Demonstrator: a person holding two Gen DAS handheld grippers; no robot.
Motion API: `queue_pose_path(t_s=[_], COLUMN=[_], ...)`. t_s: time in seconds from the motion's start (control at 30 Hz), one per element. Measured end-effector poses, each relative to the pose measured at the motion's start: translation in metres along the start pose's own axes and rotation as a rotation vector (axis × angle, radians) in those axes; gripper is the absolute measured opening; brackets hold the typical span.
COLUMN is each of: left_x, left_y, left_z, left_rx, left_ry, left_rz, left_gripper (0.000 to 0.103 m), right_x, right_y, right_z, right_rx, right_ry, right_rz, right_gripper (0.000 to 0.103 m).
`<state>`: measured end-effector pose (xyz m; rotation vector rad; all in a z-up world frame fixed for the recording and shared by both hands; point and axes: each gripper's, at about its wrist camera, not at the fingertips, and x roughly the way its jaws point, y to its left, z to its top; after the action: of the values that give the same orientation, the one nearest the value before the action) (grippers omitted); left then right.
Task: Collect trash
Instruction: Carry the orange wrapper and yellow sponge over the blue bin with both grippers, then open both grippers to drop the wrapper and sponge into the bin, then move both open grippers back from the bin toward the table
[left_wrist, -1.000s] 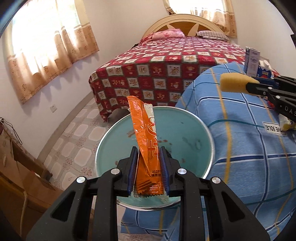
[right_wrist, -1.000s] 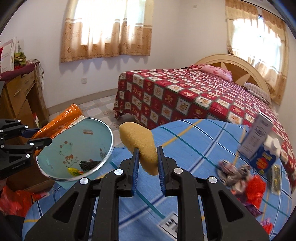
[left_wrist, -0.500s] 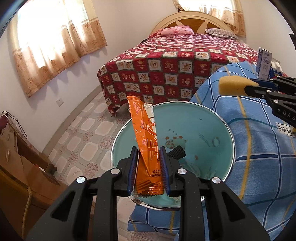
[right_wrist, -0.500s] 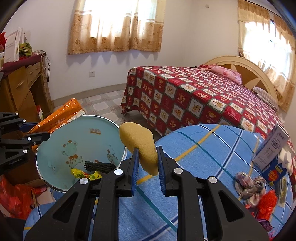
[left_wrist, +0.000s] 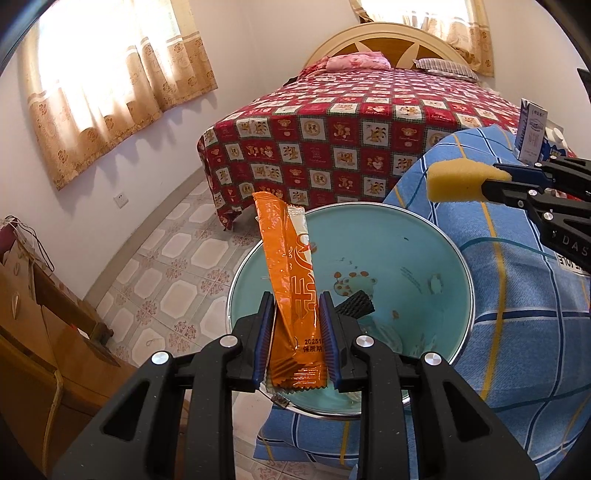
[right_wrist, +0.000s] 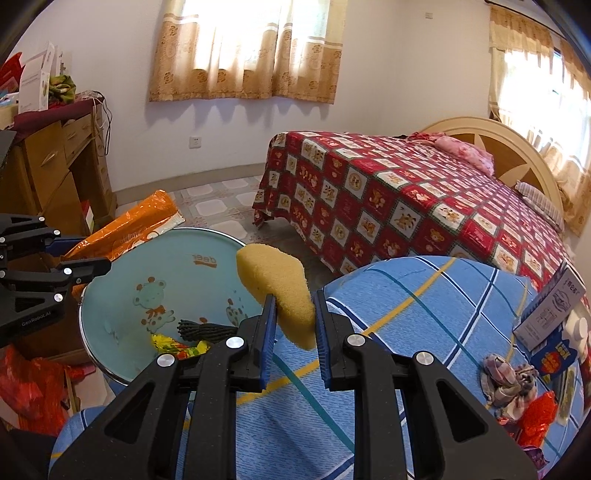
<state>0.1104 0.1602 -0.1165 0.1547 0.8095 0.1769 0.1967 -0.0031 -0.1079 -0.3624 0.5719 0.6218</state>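
Our right tool (right_wrist: 291, 325), clamped on the yellow sponge (right_wrist: 277, 284), has slid left until the sponge hangs at the right rim of the teal basin (right_wrist: 177, 273). Our left tool (left_wrist: 295, 332) still pinches the orange wrapper (left_wrist: 291, 280) upright over the basin's near edge. We judge both pieces nearly ready to drop; more litter waits far right on the blue-checked surface (right_wrist: 424, 295).

Sponge drifts toward the basin

The right gripper (right_wrist: 293, 325), jaws pinching the yellow sponge (right_wrist: 280, 284), has slid toward nine o'clock across the blue checked cloth (right_wrist: 424, 314); the sponge's tip now overhangs the teal basin's (right_wrist: 122, 273) three o'clock rim.
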Motion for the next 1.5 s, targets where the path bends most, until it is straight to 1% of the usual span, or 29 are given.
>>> queue_pose_path(t_s=[0.5,0.63,0.7,0.73,0.77,0.8,0.83,0.87,0.9,0.97,1.07,1.1,1.23,1.33,1.43,1.5], left_x=[0.000,-0.001,-0.001,-0.001,-0.001,-0.002,-0.003,-0.003,-0.004,-0.005,-0.006,-0.006,-0.009,-0.010,-0.011,-0.012], left_y=[0.003,0.002,0.003,0.002,0.003,0.003,0.003,0.002,0.001,0.001,-0.001,-0.001,-0.003,-0.005,-0.016,-0.029], left_z=[0.001,0.000,0.001,0.000,0.001,0.001,0.001,0.001,0.001,0.001,0.000,0.000,-0.001,-0.001,-0.002,-0.003], left_rx=[-0.007,-0.012,-0.011,-0.014,-0.016,-0.018,-0.018,-0.017,-0.018,-0.019,-0.018,-0.021,-0.029,-0.045,-0.041,-0.030], left_ry=[-0.002,-0.002,-0.003,-0.004,-0.004,-0.006,-0.008,-0.011,-0.013,-0.015,-0.016,-0.016,-0.020,-0.025,-0.031,-0.034], left_rz=[0.002,0.000,0.002,0.004,0.002,0.002,0.003,0.005,0.007,0.009,0.011,0.014,0.013,-0.010,-0.036,-0.063], left_gripper=[0.026,0.027,0.029,0.030,0.039,0.048,0.052,0.058,0.061,0.068,0.073,0.078,0.080,0.081,0.086,0.091], right_x=[0.006,0.008,0.009,0.009,0.009,0.008,0.008,0.008,0.008,0.008,0.007,0.006,0.002,-0.008,-0.029,-0.051], right_y=[0.013,0.017,0.020,0.021,0.023,0.023,0.024,0.025,0.025,0.026,0.024,0.024,0.022,0.020,0.014,0.005], right_z=[-0.001,-0.001,-0.001,-0.001,-0.001,-0.002,-0.002,-0.003,-0.004,-0.005,-0.007,-0.007,-0.007,-0.008,-0.012,-0.020], right_rx=[-0.034,-0.045,-0.049,-0.050,-0.051,-0.050,-0.049,-0.048,-0.047,-0.043,-0.033,-0.029,-0.022,-0.015,-0.015,-0.010], right_ry=[0.023,0.029,0.034,0.036,0.035,0.030,0.027,0.025,0.026,0.026,0.026,0.024,0.019,0.010,-0.008,-0.027], right_rz=[0.022,0.036,0.057,0.061,0.069,0.074,0.075,0.075,0.072,0.071,0.063,0.061,0.046,0.027,-0.012,-0.059], right_gripper=[0.021,0.023,0.024,0.029,0.041,0.048,0.056,0.059,0.059,0.064,0.065,0.065,0.067,0.067,0.068,0.071])
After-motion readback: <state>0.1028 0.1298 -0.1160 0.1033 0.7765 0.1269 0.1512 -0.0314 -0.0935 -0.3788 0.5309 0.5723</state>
